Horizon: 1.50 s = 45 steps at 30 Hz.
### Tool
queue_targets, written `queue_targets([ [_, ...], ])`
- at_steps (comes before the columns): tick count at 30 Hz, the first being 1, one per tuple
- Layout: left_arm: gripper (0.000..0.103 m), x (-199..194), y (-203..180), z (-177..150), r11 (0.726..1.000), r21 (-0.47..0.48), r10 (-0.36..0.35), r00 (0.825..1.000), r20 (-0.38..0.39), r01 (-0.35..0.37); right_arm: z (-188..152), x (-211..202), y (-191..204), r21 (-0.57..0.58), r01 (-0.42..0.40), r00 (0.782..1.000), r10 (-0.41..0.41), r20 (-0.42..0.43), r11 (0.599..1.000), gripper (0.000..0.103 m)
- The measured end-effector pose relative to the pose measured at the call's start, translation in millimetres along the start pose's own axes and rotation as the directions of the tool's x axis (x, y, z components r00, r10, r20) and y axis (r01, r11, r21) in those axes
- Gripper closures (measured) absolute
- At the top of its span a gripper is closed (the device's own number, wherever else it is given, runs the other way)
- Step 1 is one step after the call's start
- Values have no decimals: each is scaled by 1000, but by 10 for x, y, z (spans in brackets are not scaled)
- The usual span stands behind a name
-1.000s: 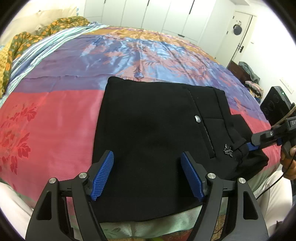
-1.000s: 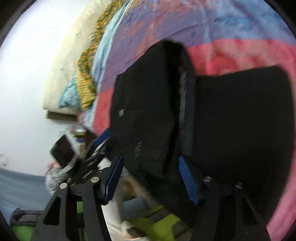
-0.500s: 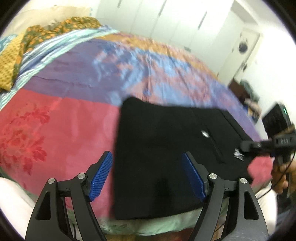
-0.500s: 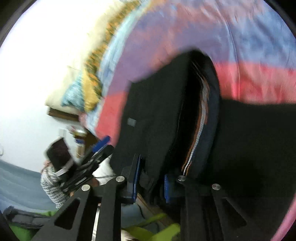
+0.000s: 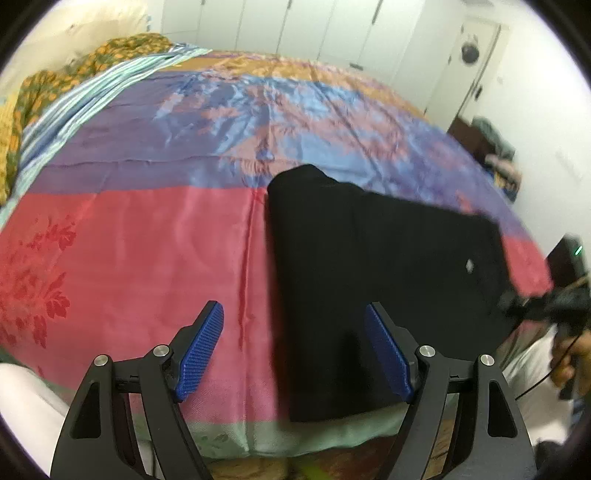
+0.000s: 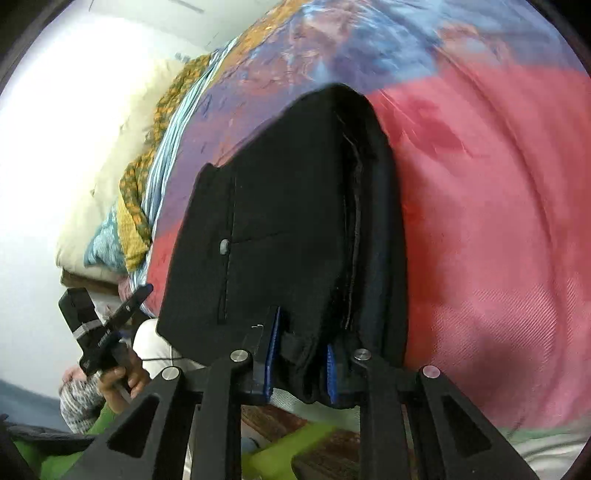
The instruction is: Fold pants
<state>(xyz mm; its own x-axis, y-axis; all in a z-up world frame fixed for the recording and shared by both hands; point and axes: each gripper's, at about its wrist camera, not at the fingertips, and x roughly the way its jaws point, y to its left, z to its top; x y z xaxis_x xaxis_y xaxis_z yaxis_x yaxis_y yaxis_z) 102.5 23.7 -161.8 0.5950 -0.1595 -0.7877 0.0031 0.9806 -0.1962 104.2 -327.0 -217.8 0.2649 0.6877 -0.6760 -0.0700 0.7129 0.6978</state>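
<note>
Nearest in the right wrist view, the right gripper (image 6: 301, 363) has just been closing, and its blue pads now pinch a thick bunch of the black pants (image 6: 291, 206) at their near edge, by the foot of the bed. Nearest in the left wrist view, the left gripper (image 5: 293, 354) stands wide and holds nothing; it hovers over the bedspread (image 5: 147, 236), one finger above the pants' near left corner.

The pants (image 5: 369, 295) already lie as a compact stack of several layers on the red band of the bedspread, so the folding looks largely done. What seems left is one more fold or a final placing and release, though I cannot be sure which.

The right wrist view alone shows the stacked layers edge-on, the pocket button, and the person's hand (image 6: 122, 376) around the left gripper's handle. The left wrist view alone shows the stack's flat rectangular outline and, far beyond the pants, the wardrobe doors (image 5: 295, 29).
</note>
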Motion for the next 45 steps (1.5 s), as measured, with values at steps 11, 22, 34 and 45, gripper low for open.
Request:
queue_targets([
  [11, 23, 73, -163, -17, 996, 53, 72, 996, -55, -69, 305, -487, 1037, -293, 320, 924, -229, 306, 901, 58],
  [22, 23, 61, -138, -30, 994, 61, 97, 993, -73, -93, 494, 367, 901, -339, 352, 934, -301, 194, 872, 55],
  [34, 20, 39, -39, -52, 997, 31, 73, 994, -85, -71, 36, 62, 1105, -390, 409, 909, -331, 253, 825, 54],
  [45, 10, 362, 518, 232, 945, -229, -279, 941, -193, 234, 118, -485, 594, -202, 246, 962, -213, 172, 948, 1],
])
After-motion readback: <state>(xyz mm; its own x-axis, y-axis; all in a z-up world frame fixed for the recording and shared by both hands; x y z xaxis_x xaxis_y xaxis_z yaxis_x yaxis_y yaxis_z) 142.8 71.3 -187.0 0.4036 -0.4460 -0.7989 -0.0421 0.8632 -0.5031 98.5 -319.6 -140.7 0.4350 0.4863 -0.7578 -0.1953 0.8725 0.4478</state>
